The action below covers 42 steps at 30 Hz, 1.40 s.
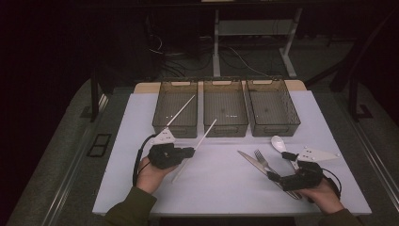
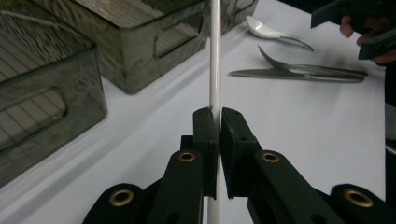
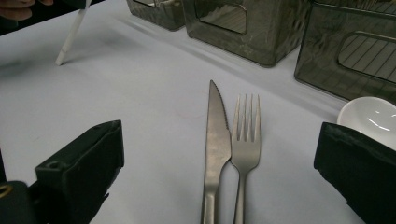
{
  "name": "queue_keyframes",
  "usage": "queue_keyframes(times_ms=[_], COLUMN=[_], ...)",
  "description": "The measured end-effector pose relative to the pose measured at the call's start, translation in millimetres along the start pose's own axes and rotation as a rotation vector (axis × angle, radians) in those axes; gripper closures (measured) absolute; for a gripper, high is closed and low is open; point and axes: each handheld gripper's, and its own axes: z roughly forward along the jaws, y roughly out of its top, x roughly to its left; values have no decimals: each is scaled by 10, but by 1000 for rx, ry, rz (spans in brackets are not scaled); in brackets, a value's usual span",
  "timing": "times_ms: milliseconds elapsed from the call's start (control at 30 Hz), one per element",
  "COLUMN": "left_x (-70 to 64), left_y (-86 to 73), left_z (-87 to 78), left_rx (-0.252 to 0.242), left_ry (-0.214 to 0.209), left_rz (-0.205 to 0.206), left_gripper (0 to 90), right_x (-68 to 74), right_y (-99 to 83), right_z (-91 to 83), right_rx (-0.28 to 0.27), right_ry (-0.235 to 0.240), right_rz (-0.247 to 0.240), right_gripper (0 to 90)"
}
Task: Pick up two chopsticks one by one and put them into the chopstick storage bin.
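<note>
While left gripper (image 2: 218,122) clamps white chopstick (image 2: 215,60), right gripper (image 3: 219,158) gapes, straddling knife (image 3: 215,140), fork (image 3: 246,144).

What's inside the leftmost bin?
A white chopstick leans inside the leftmost bin, its tip poking over the rim. The tinted wall hides its lower end; nothing else shows inside.

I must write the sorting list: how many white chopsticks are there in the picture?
2. One chopstick lies slanted in the left bin. The other chopstick is clamped in the left gripper over the table, in front of the middle bin.
</note>
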Motion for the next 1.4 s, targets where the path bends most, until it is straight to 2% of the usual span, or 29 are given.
queue_keyframes(times_ms=[267,533,767,1167,1400], left_x=[-27,-6,74,286,388], left_y=[77,143,221,372,585], left_z=[-149,-256,-344,-399,-438], left_rx=[-60,-86,-103,-116,-131], left_ry=[3,23,33,45,71], left_rz=[7,26,37,21,41], left_gripper=[846,846,845,845,845], right_x=[2,9,-1,-12,-14], right_y=[1,1,1,-3,-3], right_z=[-1,14,30,34,32], right_rx=[1,3,-4,0,0], right_ry=[1,3,8,5,5], right_rz=[-2,-12,-13,-7,-4], right_gripper=[17,17,17,17,17])
